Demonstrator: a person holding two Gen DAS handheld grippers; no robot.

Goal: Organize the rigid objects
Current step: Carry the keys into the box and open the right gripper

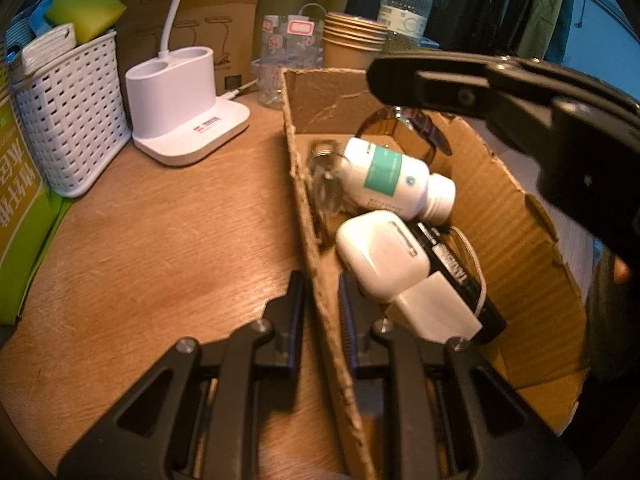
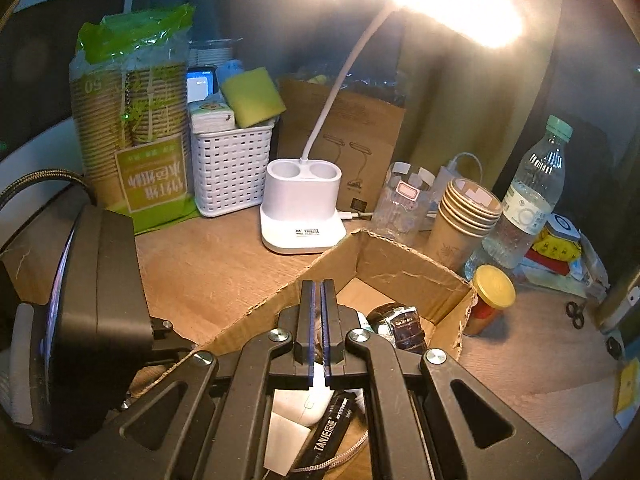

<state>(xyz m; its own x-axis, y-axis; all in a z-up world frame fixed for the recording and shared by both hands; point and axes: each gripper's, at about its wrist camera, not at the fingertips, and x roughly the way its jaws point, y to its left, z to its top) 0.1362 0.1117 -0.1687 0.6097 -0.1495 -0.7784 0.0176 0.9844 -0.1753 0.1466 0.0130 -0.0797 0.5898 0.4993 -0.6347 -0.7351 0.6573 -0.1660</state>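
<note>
Now, left gripper (image 1: 320, 312) clamped on cardboard box (image 1: 500, 208) wall, right gripper (image 2: 319, 320) nearly closed, empty, above box.

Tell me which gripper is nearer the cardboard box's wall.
Left. The left gripper has its jaws straddling the cardboard box wall; the right gripper hangs above the box interior, jaws nearly shut and empty.

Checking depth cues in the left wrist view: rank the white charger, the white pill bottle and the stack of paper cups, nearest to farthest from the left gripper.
1. White charger, in the box just beyond the left gripper.
2. White pill bottle, mid-box.
3. Stack of paper cups, behind the box's far wall.
</note>
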